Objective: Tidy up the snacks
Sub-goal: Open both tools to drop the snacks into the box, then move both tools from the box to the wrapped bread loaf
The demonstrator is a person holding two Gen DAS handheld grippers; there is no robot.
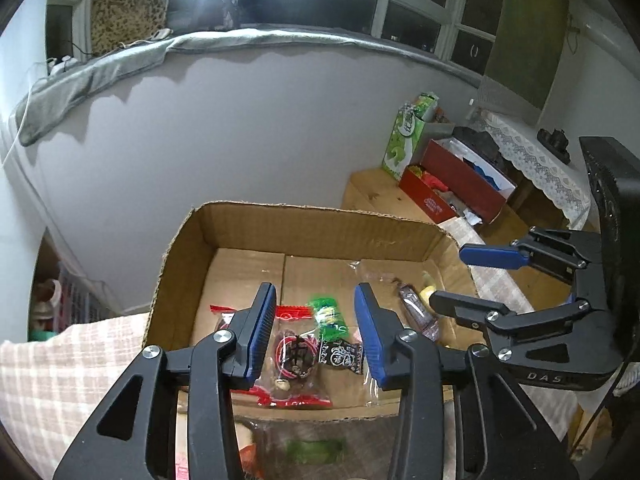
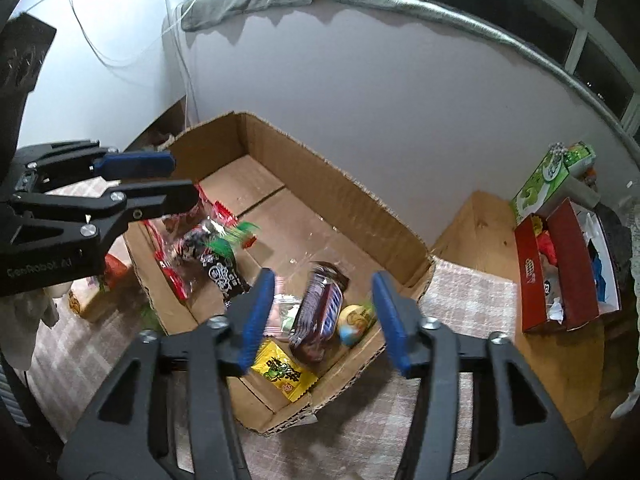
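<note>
**Lettering on the grippers**

The left gripper [image 2: 132, 184] bore "GenRobot AI" on its black body in the right wrist view. The right gripper [image 1: 476, 280] showed "DAS", cut off. Snack wrapper print was illegible.

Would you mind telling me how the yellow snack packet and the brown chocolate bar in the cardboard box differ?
The yellow snack packet is flat, squarish and bright yellow with green print; the chocolate bar is long, thicker and dark brown with white and blue lettering. The packet lies in the box's near corner; the bar lies just behind it. Both rest loose inside the cardboard box.
</note>
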